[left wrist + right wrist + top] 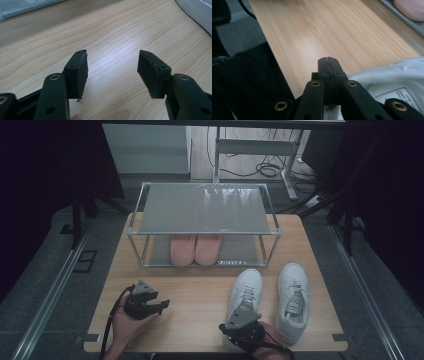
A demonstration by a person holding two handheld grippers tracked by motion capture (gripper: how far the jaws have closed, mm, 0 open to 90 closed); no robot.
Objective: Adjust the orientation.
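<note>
Two white sneakers stand toes-away on the wooden table (195, 295): one (246, 292) nearer the middle and one (292, 295) to its right. My right gripper (225, 327) sits at the heel of the nearer-middle sneaker, its jaws pressed together (329, 65). That sneaker's white collar and insole label (392, 80) lie right beside and under the jaws; whether any fabric is pinched I cannot tell. My left gripper (162, 306) rests low over bare wood at the front left, open with nothing between its jaws (112, 72).
A metal two-shelf rack (202, 209) stands at the back of the table, with a pair of pink slippers (195, 248) on its lower shelf. The table's front edge runs just under both hands. A sneaker's sole (197, 10) shows in the left gripper view.
</note>
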